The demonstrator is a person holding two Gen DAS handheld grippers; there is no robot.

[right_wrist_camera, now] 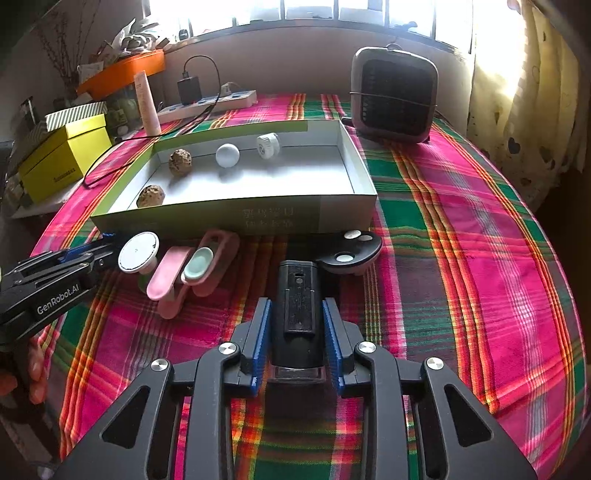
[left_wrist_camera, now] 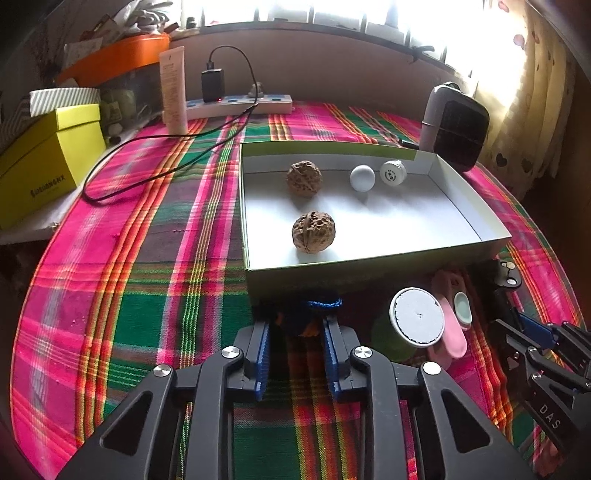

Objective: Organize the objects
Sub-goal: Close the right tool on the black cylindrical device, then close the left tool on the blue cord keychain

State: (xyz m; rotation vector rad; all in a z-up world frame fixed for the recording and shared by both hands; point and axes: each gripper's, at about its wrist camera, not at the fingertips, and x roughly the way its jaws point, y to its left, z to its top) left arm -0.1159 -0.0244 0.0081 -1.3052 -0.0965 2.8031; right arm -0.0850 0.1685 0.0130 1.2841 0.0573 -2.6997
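While my left gripper [left_wrist_camera: 298,325] pinches a small blue-corded thing [left_wrist_camera: 317,304] just before the box [left_wrist_camera: 369,275], my right gripper [right_wrist_camera: 297,332] clamps the black device [right_wrist_camera: 299,310] nearby.

Bright window [right_wrist_camera: 332,11], yellow curtain [right_wrist_camera: 517,92], plaid tablecloth [right_wrist_camera: 461,221] over the table.

"GenRobot.AI" on left gripper [right_wrist_camera: 107,254]; "DAS" on right gripper [left_wrist_camera: 532,325]

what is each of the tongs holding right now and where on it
The right tongs clamp the black device across its near end. The left tongs are shut on a small dark thing with blue cord; where exactly cannot be told.
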